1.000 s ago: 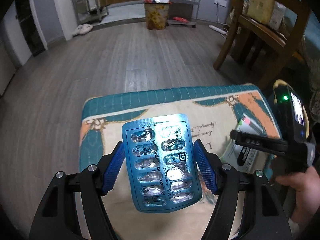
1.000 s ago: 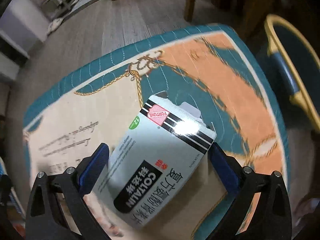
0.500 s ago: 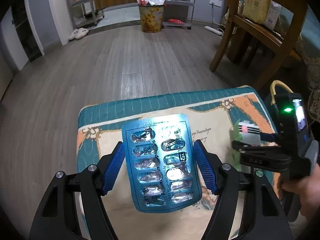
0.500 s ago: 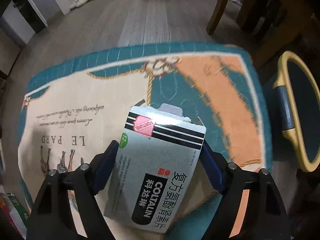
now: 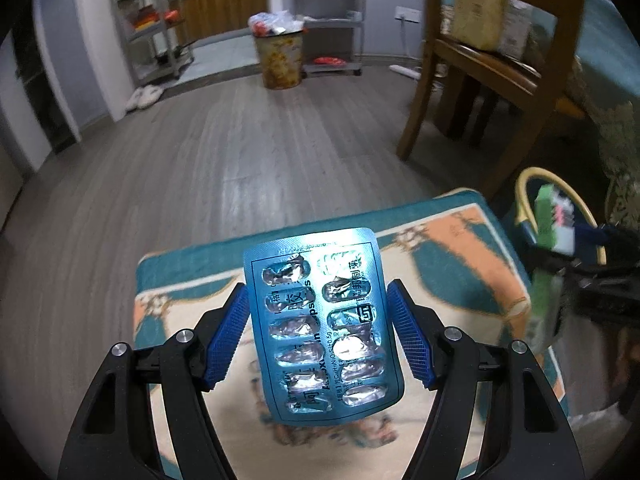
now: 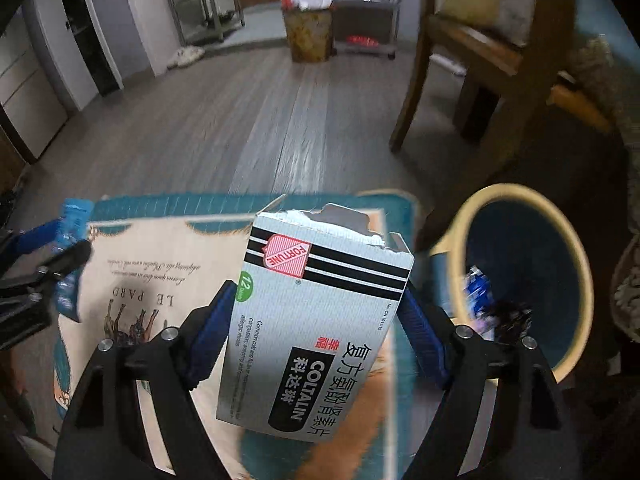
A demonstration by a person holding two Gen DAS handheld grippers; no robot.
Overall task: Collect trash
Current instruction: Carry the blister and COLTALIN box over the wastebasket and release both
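Left gripper (image 5: pixel 318 330) clamped across a blue blister pack (image 5: pixel 320 328), blue pads pressing both long edges, pack lifted clear above the cushion (image 5: pixel 460 256). Foil pockets on the pack torn open and crumpled, apparently emptied, though glare hides a few.

Right gripper (image 6: pixel 316 328) closed on a grey medicine box (image 6: pixel 320 320), both blue pads tight against its sides after the jaws have just drawn in on it. Box held upright and tilted slightly, top flap ragged and torn open; inside not visible. Printed with black stripes, a red-and-white badge, a green round mark and black lettering. Also lifted off the cushion, hanging above its right-hand part.

Just beside the cushion, to the right: a round bin (image 6: pixel 568 248), cream rim, dark blue inside. At its bottom a small heap of scraps (image 6: pixel 486 304), blue-and-white wrapping and something dark, too blurred to name. Same bin in the left wrist view (image 5: pixel 528 184) partly hidden behind the other gripper and its box.

Far across the wooden floor (image 5: pixel 200 168), a patterned waste basket (image 5: pixel 280 60) heaped above its rim with white and red rubbish. Wooden chair (image 5: pixel 500 60) near the cushion, with cartons on the seat.
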